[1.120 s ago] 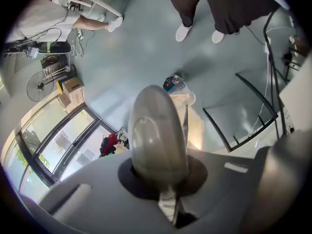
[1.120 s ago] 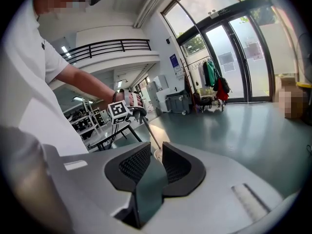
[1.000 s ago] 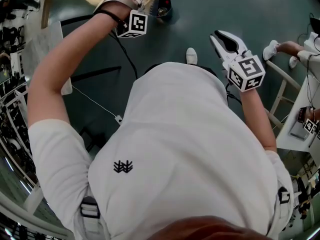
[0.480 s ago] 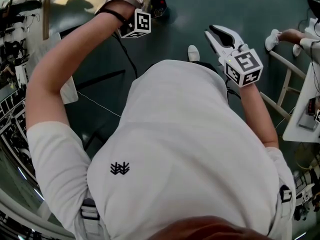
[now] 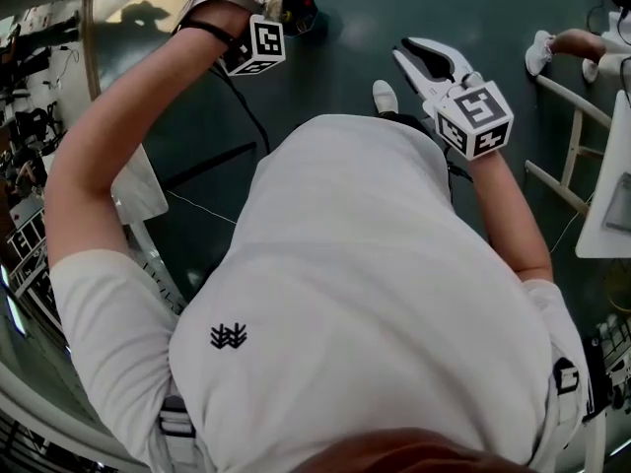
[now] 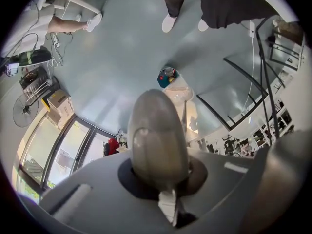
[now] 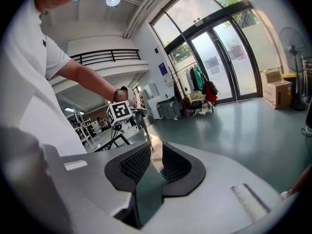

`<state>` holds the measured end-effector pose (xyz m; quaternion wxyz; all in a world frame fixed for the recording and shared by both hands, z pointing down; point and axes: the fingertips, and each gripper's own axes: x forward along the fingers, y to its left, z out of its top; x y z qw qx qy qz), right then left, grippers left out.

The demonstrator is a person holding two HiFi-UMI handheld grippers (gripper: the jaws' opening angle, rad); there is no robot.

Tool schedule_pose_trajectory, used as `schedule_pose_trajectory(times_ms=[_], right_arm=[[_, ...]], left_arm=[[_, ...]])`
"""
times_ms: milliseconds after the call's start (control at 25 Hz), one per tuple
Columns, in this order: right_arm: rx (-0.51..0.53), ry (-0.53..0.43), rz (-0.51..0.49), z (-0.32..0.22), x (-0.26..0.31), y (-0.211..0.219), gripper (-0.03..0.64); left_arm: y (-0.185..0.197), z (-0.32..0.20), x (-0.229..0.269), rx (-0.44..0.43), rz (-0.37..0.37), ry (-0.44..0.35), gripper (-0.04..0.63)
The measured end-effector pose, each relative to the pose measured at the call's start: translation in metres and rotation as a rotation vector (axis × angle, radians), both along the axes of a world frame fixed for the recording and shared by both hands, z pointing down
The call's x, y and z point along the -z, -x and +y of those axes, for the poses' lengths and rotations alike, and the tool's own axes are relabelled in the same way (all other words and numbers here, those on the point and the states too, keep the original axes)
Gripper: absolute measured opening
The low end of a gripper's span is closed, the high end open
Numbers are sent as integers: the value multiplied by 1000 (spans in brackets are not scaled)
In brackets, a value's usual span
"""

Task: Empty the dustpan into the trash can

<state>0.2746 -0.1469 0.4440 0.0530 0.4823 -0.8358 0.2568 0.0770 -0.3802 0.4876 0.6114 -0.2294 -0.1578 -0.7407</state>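
On the glossy grey-green floor (image 6: pixel 122 57) ahead of the person stands a small teal trash can (image 6: pixel 165 76) with mixed rubbish already in it. The left hand-held gripper (image 5: pixel 266 8) is clamped on the grey handle (image 6: pixel 158 140) of the dustpan, whose pale pan end (image 6: pixel 179 95) appears to sit just beside the can rather than over it. I cannot tell whether the pan carries a load. The task is judged unfinished: the dustpan is at the can, but tipping and shaking out remain. The right hand-held gripper (image 7: pixel 155 165) holds nothing, with its jaws only narrowly apart. There is no counter here; everything stands on the floor. The room is a bright hall with glass doors (image 7: pixel 229 57), a pedestal fan (image 6: pixel 25 112), cardboard boxes (image 6: pixel 58 104) and a bystander's white shoes (image 6: pixel 170 22).
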Motion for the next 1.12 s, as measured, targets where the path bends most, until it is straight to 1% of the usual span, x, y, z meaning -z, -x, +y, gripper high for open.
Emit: schedule_pose_trajectory(times_ms=[240, 440, 600, 760, 880, 1000, 1120], right_arm=[[-24, 9, -24, -1, -11, -8, 58], [-50, 13, -23, 1, -11, -14, 58], [-59, 16, -24, -4, -15, -16, 57], [-63, 28, -22, -5, -21, -20, 58], [-44, 29, -21, -5, -22, -18, 57], [-8, 27, -11, -5, -19, -12, 57], [35, 18, -3, -7, -13, 1, 58]], left_arm=[[-16, -3, -7, -30, -39, 1, 55], [-29, 7, -11, -78, -103, 2, 55], [-27, 1, -18, -66, -124, 3, 55], [-17, -6, -20, -16, -121, 8, 55], [-2, -9, -15, 41, -111, 3, 55], [22, -6, -5, 122, -83, 0, 55], [55, 0, 6, 221, -40, 8, 55]])
